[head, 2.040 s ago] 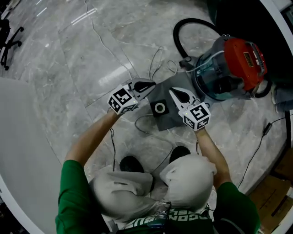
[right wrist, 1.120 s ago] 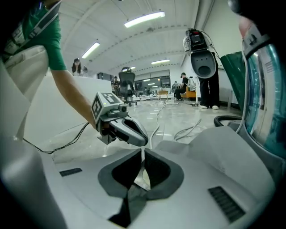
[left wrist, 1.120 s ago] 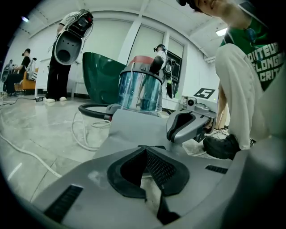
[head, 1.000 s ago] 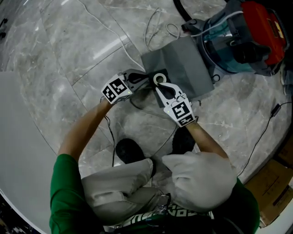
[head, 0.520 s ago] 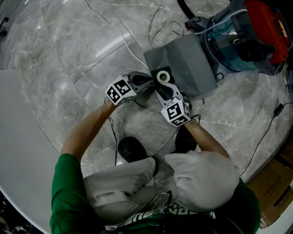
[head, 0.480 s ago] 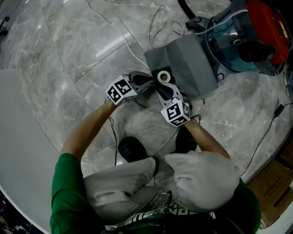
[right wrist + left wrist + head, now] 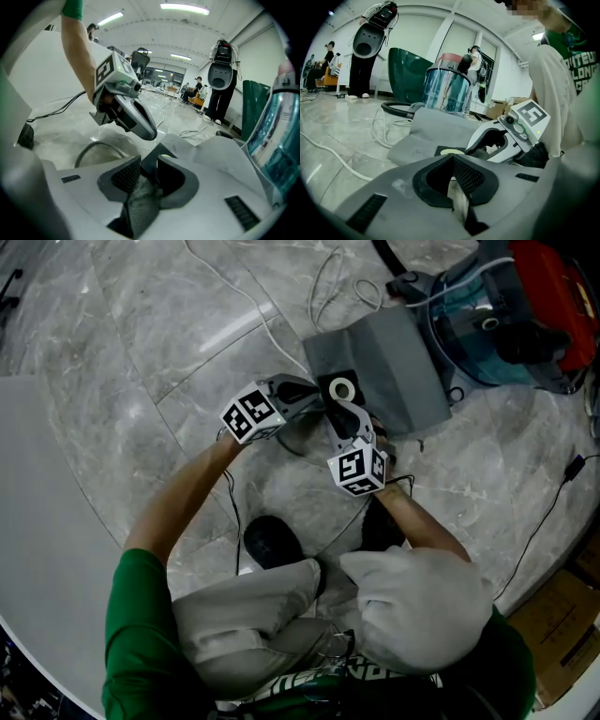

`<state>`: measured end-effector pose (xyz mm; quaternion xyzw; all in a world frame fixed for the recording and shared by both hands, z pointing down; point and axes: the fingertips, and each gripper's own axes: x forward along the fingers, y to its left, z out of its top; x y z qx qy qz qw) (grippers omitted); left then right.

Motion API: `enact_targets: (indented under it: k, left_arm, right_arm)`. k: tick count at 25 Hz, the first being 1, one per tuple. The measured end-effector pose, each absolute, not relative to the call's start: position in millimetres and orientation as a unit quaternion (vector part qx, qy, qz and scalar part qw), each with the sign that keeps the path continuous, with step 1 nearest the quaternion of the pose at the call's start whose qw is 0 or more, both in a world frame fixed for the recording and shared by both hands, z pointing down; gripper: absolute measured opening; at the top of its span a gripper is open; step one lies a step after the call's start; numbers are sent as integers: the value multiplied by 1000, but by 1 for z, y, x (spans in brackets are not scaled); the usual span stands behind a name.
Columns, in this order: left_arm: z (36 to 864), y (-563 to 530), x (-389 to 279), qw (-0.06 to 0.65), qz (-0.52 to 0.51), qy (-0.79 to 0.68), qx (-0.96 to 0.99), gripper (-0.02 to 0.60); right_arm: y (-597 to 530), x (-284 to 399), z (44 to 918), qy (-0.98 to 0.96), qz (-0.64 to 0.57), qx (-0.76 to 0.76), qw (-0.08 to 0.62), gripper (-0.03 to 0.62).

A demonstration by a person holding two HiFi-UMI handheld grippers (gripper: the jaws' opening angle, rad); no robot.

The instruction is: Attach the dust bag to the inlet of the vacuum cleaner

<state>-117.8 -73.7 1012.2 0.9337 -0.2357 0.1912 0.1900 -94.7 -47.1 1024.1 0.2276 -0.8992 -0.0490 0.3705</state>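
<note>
The grey dust bag lies on the marble floor beside the vacuum cleaner, which has a red top and a clear teal drum. The bag's black collar with a white ring faces me. My left gripper is shut on the collar's left edge. My right gripper comes from below; its jaws are opening, with a collar corner loose between the pads. In the right gripper view the left gripper sits just above that corner.
A white cable and a black hose run over the floor behind the bag. A black cable loop lies under my grippers. My shoes stand close below. A white curved platform borders the left.
The right gripper's jaws have parted from a shut grip on the collar, and that gripper has rolled and sunk a little. The left gripper has stayed where it was.
</note>
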Motion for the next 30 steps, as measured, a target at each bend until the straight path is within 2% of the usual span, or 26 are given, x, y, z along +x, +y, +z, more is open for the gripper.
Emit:
enact_targets:
  k: [11, 15, 24, 30]
  left_arm:
    - [986, -104, -93, 167, 172, -234, 942, 2]
    - [981, -112, -71, 171, 166, -224, 945, 2]
    - [973, -118, -63, 164, 180, -219, 945, 2]
    - [926, -144, -70, 122, 148, -237, 952, 2]
  right_arm:
    - [-80, -67, 979, -900, 23, 315, 301, 101]
    - [-89, -56, 981, -890, 25, 338, 306, 55]
    - [-98, -40, 985, -872, 24, 368, 322, 18]
    - [-102, -25, 964, -883, 19, 354, 308, 14]
